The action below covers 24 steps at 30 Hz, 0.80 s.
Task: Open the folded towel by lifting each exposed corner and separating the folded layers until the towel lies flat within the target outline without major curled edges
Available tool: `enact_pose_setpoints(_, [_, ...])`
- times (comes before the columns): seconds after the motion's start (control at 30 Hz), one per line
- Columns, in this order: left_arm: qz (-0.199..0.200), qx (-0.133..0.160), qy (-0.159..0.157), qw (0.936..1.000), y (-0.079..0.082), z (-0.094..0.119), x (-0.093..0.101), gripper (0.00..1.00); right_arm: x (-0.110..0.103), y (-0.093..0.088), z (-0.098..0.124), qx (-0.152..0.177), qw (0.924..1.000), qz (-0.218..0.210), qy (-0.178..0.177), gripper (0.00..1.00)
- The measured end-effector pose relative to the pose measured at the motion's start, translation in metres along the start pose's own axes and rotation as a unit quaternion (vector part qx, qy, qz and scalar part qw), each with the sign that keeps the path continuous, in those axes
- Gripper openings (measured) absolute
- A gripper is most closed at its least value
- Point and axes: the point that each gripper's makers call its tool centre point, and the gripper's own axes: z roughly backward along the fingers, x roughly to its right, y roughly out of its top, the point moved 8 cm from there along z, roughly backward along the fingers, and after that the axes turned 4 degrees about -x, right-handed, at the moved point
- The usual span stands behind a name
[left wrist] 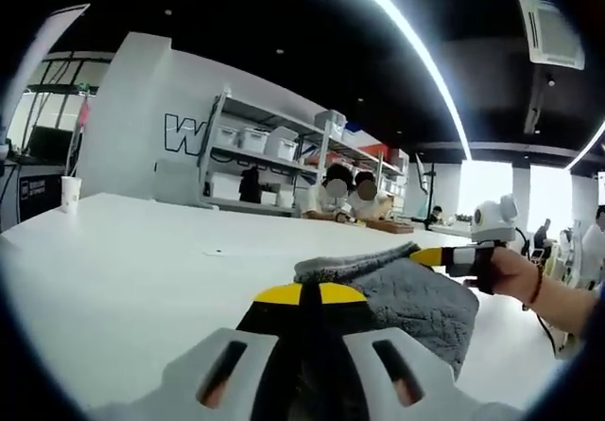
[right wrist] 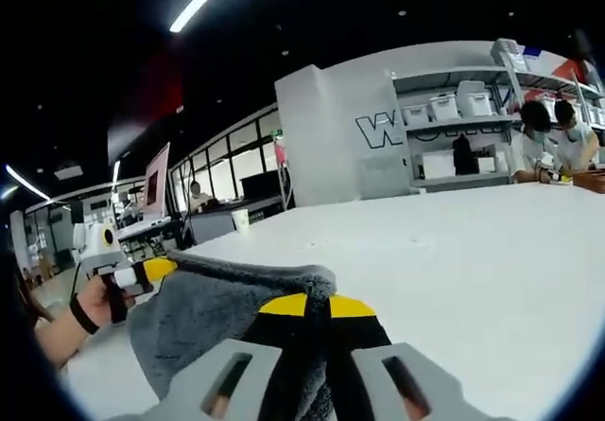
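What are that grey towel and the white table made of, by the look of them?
The towel looks like plush microfibre or terry: matte, fuzzy nap, soft rounded folds. The table seems a smooth white laminate or painted board with a faint sheen; its core is not visible.

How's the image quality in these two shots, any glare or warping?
Left gripper view: the ceiling light strip bows from fisheye warp, the windows blow out white, and the towel stays sharp. Right gripper view: the white table is evenly lit, and the shelves curve near the edge.
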Motion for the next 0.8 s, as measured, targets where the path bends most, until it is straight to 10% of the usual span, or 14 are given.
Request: enact_pose_setpoints(0.8, [0.03, 0.037, -0.008, 0.9989, -0.001, 0.014, -0.007, 0.02, 0.001, 0.004, 0.005, 0.001, 0.9982, 0.044, -0.041, 0.0])
